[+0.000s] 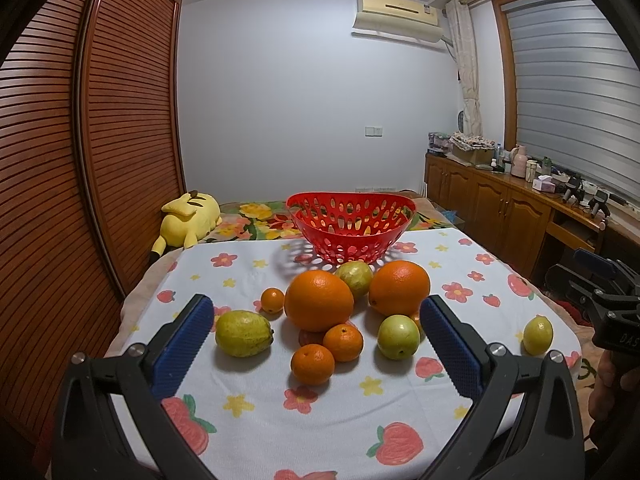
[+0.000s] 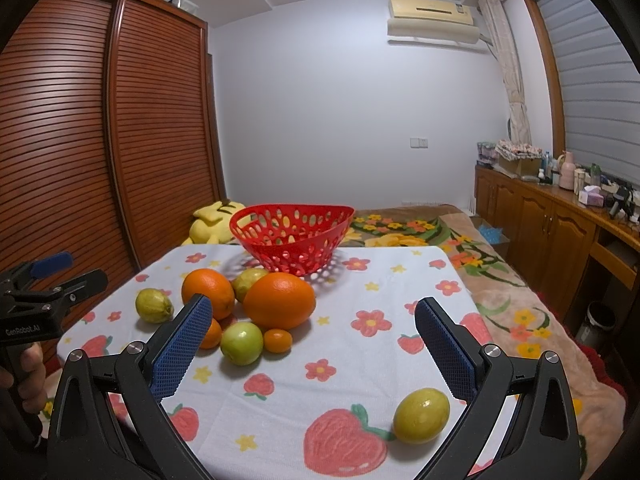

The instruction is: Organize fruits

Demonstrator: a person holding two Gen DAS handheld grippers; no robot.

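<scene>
A red perforated basket (image 1: pixel 351 227) stands empty at the far end of the flowered tablecloth (image 1: pixel 256 384); it also shows in the right wrist view (image 2: pixel 292 236). In front of it lie two big oranges (image 1: pixel 319 299) (image 1: pixel 399 287), several small tangerines (image 1: pixel 313 363), and yellow-green fruits (image 1: pixel 244 333) (image 1: pixel 398 337). One lone yellow-green fruit (image 2: pixel 421 415) lies at the near right. My left gripper (image 1: pixel 316 320) is open and empty, above the near side of the pile. My right gripper (image 2: pixel 312 320) is open and empty, above the cloth, the lone fruit low between its fingers.
A yellow plush toy (image 1: pixel 188 220) lies on the bed behind the table. A slatted wooden wardrobe (image 1: pixel 80 160) stands to the left. A wooden cabinet with bottles (image 1: pixel 520 200) runs along the right wall. The table's right edge drops to a flowered blanket (image 2: pixel 500 300).
</scene>
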